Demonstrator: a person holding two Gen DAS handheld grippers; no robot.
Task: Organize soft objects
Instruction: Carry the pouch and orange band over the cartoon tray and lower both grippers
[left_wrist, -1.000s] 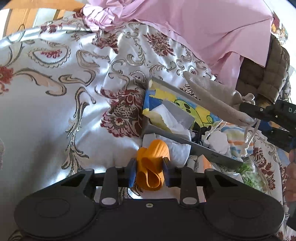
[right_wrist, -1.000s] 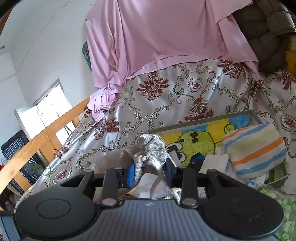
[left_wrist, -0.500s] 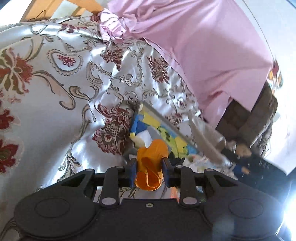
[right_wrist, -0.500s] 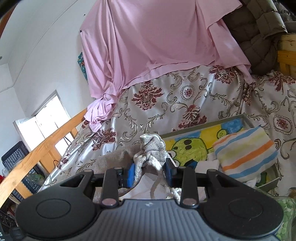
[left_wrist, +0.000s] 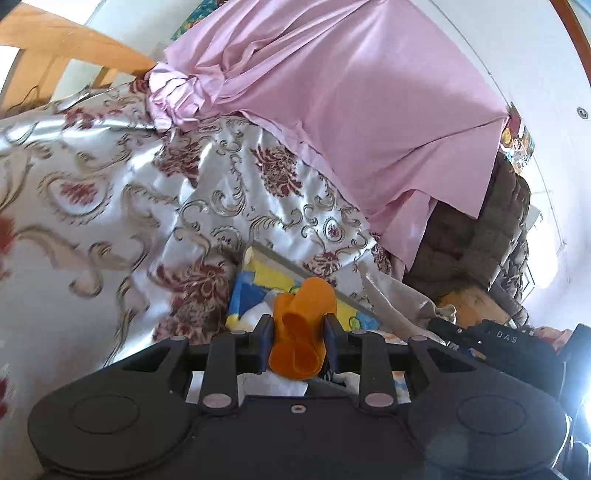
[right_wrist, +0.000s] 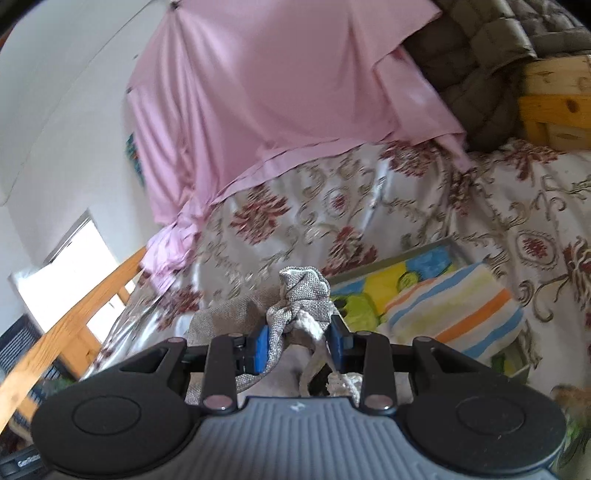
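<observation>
While the floral satin bedspread (left_wrist: 110, 206) fills the left of the left wrist view, the left gripper (left_wrist: 298, 345) is clamped on an orange soft piece (left_wrist: 301, 334), its blue pads pressing both sides. The piece is rolled like a tube, its long axis running along the fingers, open end toward the camera, far end tilted up and right over the painted tray (left_wrist: 258, 277). Further right a grey drawstring pouch (left_wrist: 391, 299) slants from upper left down to the right gripper (right_wrist: 298, 341), which grips its bunched neck, the neck standing upright between the pads. A striped folded cloth (right_wrist: 454, 310) lies in the tray at the right.
</observation>
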